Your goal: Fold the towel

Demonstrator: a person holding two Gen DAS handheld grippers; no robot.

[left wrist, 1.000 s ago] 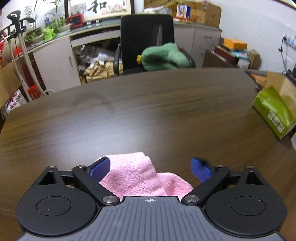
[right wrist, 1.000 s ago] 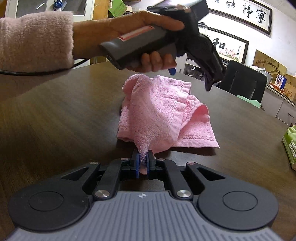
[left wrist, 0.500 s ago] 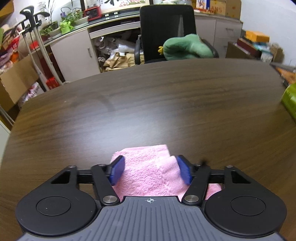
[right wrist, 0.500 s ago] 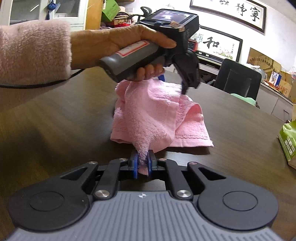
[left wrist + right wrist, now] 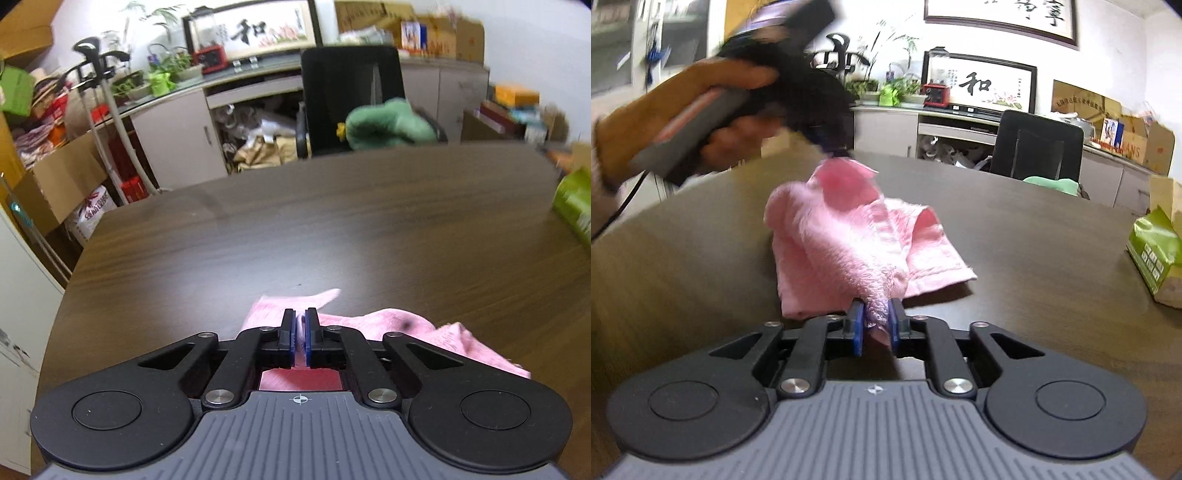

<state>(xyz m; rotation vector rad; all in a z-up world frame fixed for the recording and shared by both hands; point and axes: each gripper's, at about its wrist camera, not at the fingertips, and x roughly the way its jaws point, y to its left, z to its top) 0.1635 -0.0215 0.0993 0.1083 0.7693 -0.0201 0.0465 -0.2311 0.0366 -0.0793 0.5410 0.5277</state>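
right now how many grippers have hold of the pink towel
2. The left gripper pinches the pink terry towel's raised far corner. The right gripper, its jaws just opening, has the near bunched end between its pads, though that grip may be loosening.

The towel [image 5: 849, 240] is made of soft pink cloth, fluffy and rough, with a flatter woven band along its edge. The worktop [image 5: 332, 229] under the towel is dark wood with fine lines, smooth and a little shiny. The left tool [image 5: 300, 334] and the right tool [image 5: 875, 325] are made of matt black plastic, with blue rubbery pads, shiny round metal pins and a grey ribbed part. Beside the towel, a green packet [image 5: 1154, 251] looks glossy.
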